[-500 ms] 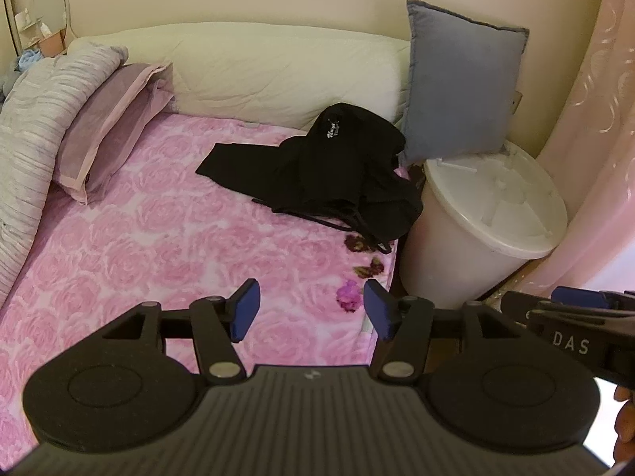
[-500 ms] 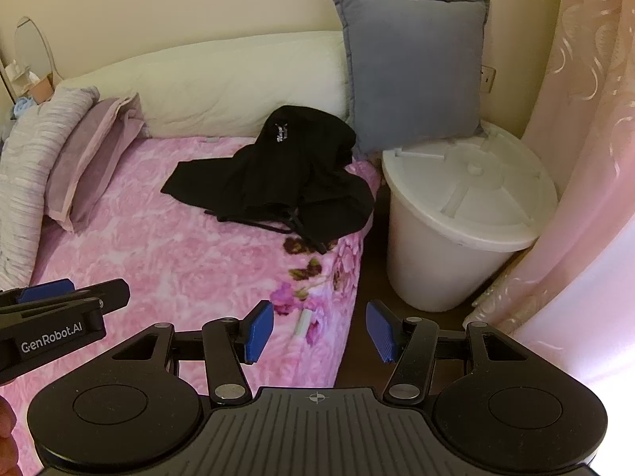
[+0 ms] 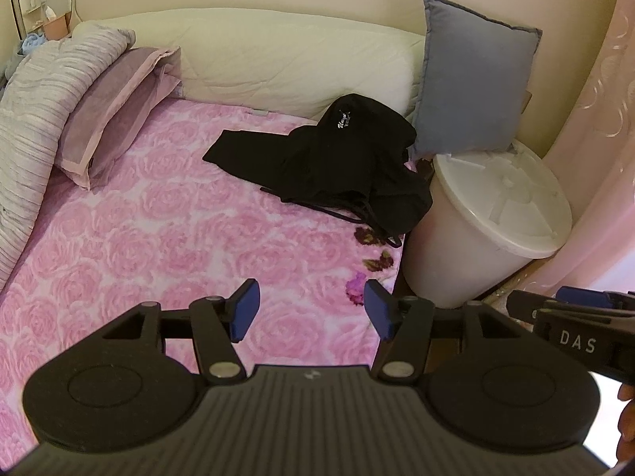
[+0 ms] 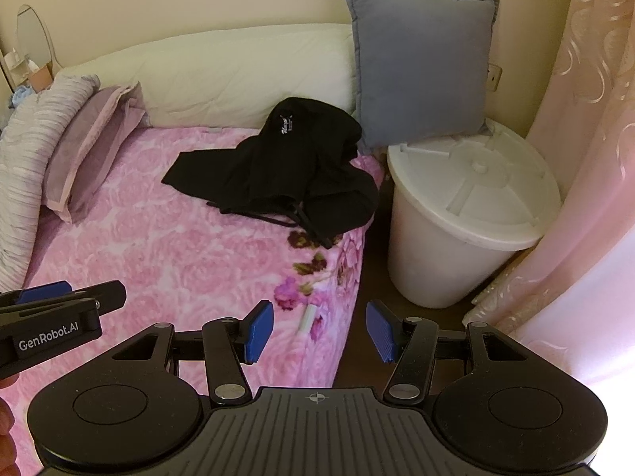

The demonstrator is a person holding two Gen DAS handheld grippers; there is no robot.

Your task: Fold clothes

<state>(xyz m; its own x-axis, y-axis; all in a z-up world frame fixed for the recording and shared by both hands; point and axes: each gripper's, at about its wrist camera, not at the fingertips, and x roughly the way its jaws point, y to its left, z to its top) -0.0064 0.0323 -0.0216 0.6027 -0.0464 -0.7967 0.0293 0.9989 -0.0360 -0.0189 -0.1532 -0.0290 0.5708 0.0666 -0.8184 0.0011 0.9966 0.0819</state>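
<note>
A crumpled black garment (image 3: 333,162) with a small white logo and thin straps lies on the pink rose-patterned bed (image 3: 158,238), near its far right corner. It also shows in the right wrist view (image 4: 285,174). My left gripper (image 3: 311,309) is open and empty, held above the bed's near part, well short of the garment. My right gripper (image 4: 319,331) is open and empty, over the bed's right edge (image 4: 349,317). Each gripper shows at the side of the other's view.
A white lidded bin (image 4: 468,214) stands on the floor right of the bed. A grey cushion (image 4: 420,63) leans against the wall behind it. A long cream bolster (image 3: 278,63), a mauve pillow (image 3: 115,111) and a grey duvet (image 3: 35,119) line the bed's far and left sides. A pink curtain (image 4: 587,158) hangs at right.
Both grippers have shifted very slightly; the scene looks almost the same. Nothing was taken hold of or let go.
</note>
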